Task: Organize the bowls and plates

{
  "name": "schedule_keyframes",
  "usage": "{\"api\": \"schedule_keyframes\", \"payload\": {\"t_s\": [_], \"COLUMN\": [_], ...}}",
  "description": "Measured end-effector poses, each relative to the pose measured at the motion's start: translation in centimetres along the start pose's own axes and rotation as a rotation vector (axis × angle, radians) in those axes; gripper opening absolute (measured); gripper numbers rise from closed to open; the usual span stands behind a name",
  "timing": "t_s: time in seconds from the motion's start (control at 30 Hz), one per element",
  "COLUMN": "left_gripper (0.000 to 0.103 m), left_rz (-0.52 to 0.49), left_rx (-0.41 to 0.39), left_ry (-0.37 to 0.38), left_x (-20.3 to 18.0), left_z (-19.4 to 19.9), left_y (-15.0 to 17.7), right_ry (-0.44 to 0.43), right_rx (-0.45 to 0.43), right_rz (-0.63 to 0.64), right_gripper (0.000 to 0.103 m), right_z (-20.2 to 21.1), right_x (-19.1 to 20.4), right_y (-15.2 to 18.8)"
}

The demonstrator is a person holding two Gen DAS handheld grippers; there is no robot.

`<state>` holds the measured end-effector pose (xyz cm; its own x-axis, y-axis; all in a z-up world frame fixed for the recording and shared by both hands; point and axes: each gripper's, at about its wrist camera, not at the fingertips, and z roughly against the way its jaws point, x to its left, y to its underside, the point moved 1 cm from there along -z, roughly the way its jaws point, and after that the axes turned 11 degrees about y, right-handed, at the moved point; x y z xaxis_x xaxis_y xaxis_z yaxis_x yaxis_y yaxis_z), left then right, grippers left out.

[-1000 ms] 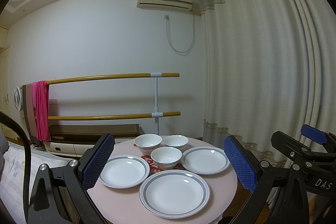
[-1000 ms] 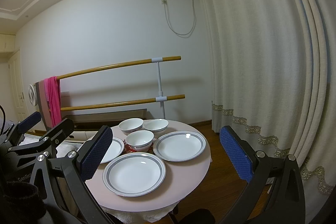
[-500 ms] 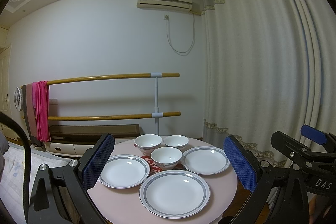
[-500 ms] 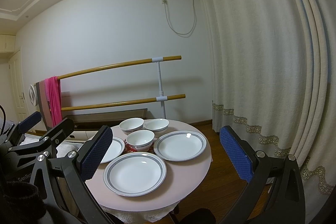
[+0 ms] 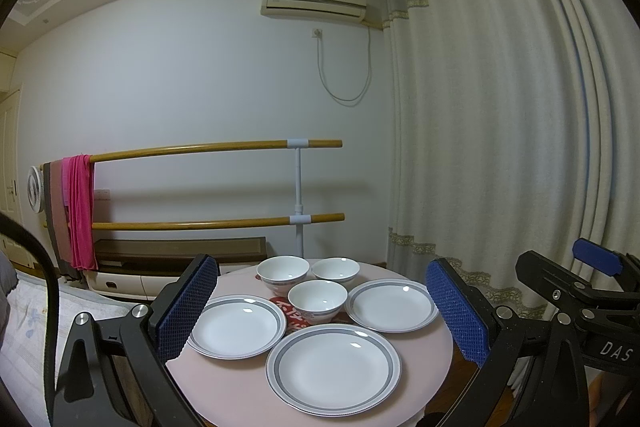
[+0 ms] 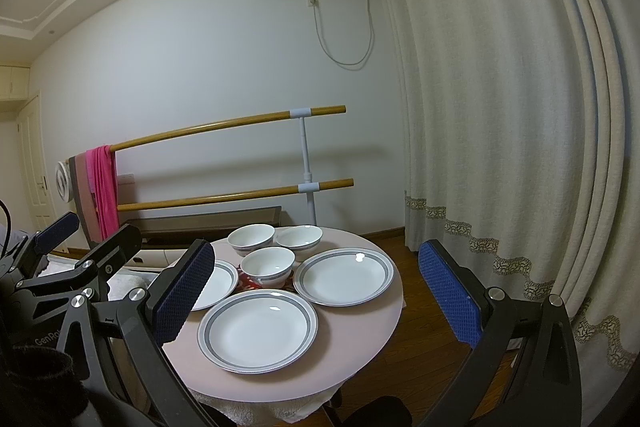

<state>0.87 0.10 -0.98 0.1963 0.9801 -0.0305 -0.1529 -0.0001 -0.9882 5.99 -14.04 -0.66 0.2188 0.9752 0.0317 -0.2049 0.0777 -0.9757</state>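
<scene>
Left wrist view: three bowls (image 5: 317, 301) (all empty), three plates (image 5: 333, 368).

Both wrist views look forward along their own wide-spread tongs, from above and a little back, down onto the round bench (image 5: 224, 391) and toward the far wall. The left view sits lower and nearer; the right view (image 6: 360, 339) stands farther right. Both share the bench, wall bars (image 5: 208, 149) and curtain (image 6: 500, 107).
</scene>
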Motion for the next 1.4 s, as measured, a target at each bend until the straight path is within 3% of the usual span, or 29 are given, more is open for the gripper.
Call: {"api": "schedule_keyframes", "payload": {"t_s": [0.93,1.13,1.4], "left_gripper": [0.102,0.102,0.102], "left_rz": [0.018,0.077,0.154], "left_rx": [0.041,0.152,0.315], "left_ry": [-0.006,0.005,-0.051], "left_x": [0.6,2.3,6.0], "left_z": [-1.5,-4.9,-10.2], "left_y": [0.7,2.6,6.3], "right_ry": [-0.014,-0.004,-0.044], "right_rx": [0.047,0.132,0.310], "right_rz": [0.003,0.022,0.023], "right_gripper": [0.103,0.103,0.103], "right_z": [-1.7,-5.4,-12.1], "right_x": [-0.3,-0.1,-0.1], "right_y": [1.1,3.3,8.0]}}
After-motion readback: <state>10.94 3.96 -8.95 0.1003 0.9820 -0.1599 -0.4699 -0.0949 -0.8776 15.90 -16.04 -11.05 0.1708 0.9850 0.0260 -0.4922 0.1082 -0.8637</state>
